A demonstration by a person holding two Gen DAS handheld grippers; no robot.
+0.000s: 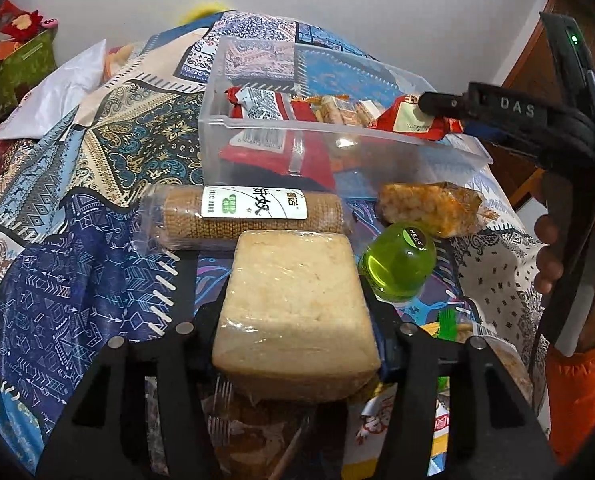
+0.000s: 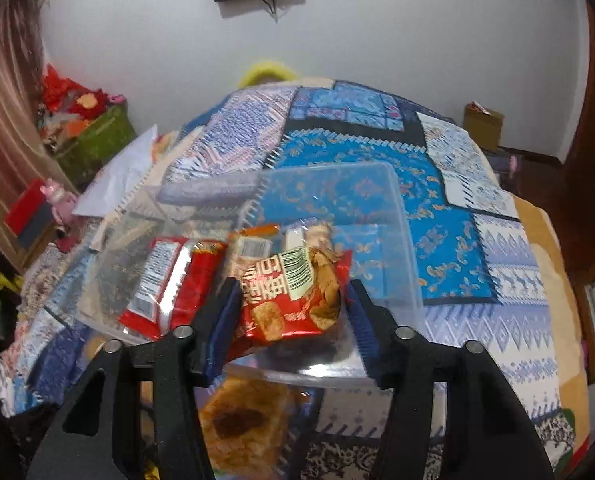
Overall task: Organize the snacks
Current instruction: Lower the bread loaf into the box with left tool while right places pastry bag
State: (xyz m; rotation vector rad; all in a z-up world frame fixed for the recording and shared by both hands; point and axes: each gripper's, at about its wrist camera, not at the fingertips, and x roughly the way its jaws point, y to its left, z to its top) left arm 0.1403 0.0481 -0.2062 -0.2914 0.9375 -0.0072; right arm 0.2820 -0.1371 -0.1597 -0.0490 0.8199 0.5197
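My left gripper (image 1: 295, 292) is shut on a pale wrapped cake block (image 1: 297, 304), held above the patterned cloth in front of the clear plastic bin (image 1: 257, 148). The bin holds several red snack packets (image 1: 265, 104). My right gripper (image 2: 289, 300) is over the bin's near rim (image 2: 401, 280), jaws around a red snack packet (image 2: 293, 292) with a barcode; the pads sit at its sides. It also shows in the left wrist view (image 1: 441, 102) at the bin's right end. A brown cracker roll (image 1: 249, 212), an orange snack bag (image 1: 433, 204) and a green-capped bottle (image 1: 397, 260) lie by the bin.
A patterned blue quilt (image 2: 377, 200) covers the surface. A white bag (image 1: 57, 96) and a green box (image 1: 21, 64) sit at the left. More wrapped snacks (image 2: 241, 420) lie below the grippers. A wooden door (image 1: 537, 60) stands at the right.
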